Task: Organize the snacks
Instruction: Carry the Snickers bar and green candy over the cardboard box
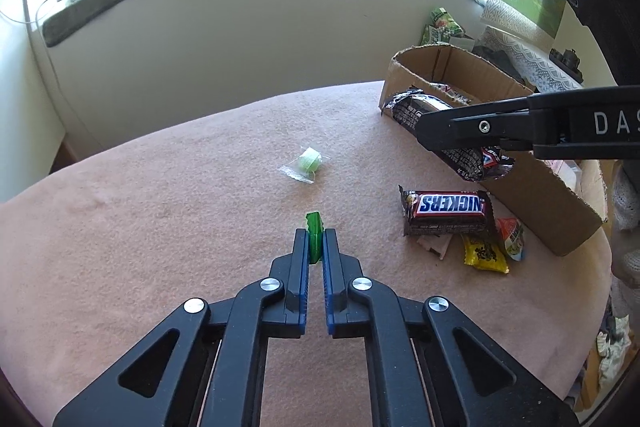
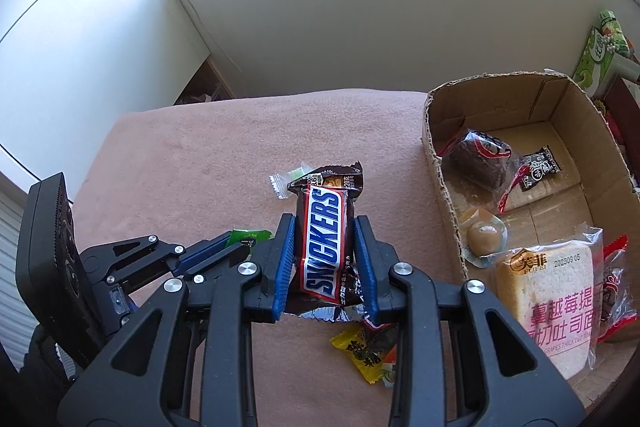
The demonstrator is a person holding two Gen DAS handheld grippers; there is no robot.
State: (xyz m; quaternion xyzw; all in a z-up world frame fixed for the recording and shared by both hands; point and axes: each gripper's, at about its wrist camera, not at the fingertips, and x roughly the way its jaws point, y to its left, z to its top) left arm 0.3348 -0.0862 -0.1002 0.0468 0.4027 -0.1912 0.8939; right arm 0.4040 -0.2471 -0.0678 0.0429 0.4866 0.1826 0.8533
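Right wrist view: showed the right gripper (image 2: 322,223) partway closed on a Snickers bar (image 2: 325,239), raised off the pink cloth (image 2: 200,155), with the open cardboard box (image 2: 436,163) at two o'clock. Left wrist view: showed the left gripper (image 1: 316,239) pinched fully closed on one small green sweet (image 1: 313,221). Judged mid-carry; called next for a swing over the box and release. Counted two Snickers, with the second Snickers bar (image 1: 448,205) lying at two o'clock; one clear-wrapped sweet (image 1: 307,159) at twelve; one yellow packet (image 1: 485,255).

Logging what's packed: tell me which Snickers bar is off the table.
The Snickers bar clamped in the right gripper, lifted near the cardboard box. The other Snickers bar lies flat on the pink cloth.
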